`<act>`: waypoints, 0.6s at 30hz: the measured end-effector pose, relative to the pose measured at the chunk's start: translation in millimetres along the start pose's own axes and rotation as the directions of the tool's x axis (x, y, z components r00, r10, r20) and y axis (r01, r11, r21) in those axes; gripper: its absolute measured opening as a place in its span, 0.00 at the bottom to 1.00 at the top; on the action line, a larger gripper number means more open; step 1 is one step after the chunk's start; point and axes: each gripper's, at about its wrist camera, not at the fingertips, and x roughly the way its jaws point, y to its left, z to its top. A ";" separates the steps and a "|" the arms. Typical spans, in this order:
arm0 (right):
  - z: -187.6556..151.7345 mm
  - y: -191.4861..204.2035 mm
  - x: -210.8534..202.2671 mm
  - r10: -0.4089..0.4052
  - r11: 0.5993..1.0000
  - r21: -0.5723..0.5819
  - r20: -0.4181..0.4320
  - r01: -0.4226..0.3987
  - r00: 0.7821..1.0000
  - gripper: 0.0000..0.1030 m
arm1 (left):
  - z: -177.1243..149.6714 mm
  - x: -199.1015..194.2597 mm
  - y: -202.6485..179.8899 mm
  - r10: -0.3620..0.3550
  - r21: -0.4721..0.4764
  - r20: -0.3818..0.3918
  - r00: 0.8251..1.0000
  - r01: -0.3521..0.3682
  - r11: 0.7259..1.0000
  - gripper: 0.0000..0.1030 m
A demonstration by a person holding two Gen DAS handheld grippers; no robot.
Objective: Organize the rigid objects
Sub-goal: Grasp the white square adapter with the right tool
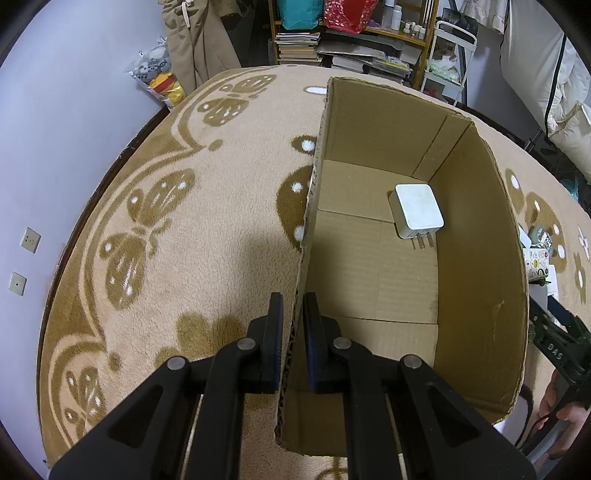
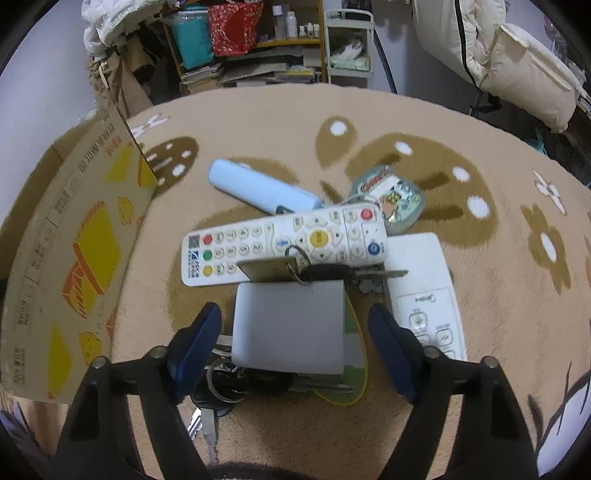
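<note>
My left gripper (image 1: 293,306) is shut on the near left wall of an open cardboard box (image 1: 480,258), one finger outside and one inside. A white plug adapter (image 1: 417,210) lies inside at the far right corner. In the right wrist view, my right gripper (image 2: 295,321) stands open over a pile on the carpet. A flat silver-grey box (image 2: 288,325) lies between its fingers, untouched. Beyond it lie a white TV remote (image 2: 284,240), a brass key on a ring (image 2: 273,267), a pale blue cylinder (image 2: 258,186), a second white remote (image 2: 424,288) and a round cartoon badge (image 2: 391,199).
A bunch of keys (image 2: 218,384) and a green-yellow card (image 2: 354,354) lie under the silver box. The box's printed outer wall (image 2: 74,258) stands at the left. Beige patterned carpet (image 1: 166,221) covers the round table. Shelves with books and bags (image 1: 332,33) stand behind.
</note>
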 end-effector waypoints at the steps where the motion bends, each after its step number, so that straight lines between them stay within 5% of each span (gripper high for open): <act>1: -0.7 0.1 2.4 -0.001 1.000 0.002 -0.005 0.001 1.000 0.75 | -0.1 0.2 -0.7 0.001 0.000 0.000 1.000 -0.001 1.000 0.10; 18: -6.5 0.5 -0.5 -0.018 1.000 0.019 0.010 0.018 1.000 0.67 | -0.2 -0.5 -1.7 0.004 0.002 0.000 1.000 -0.004 1.000 0.10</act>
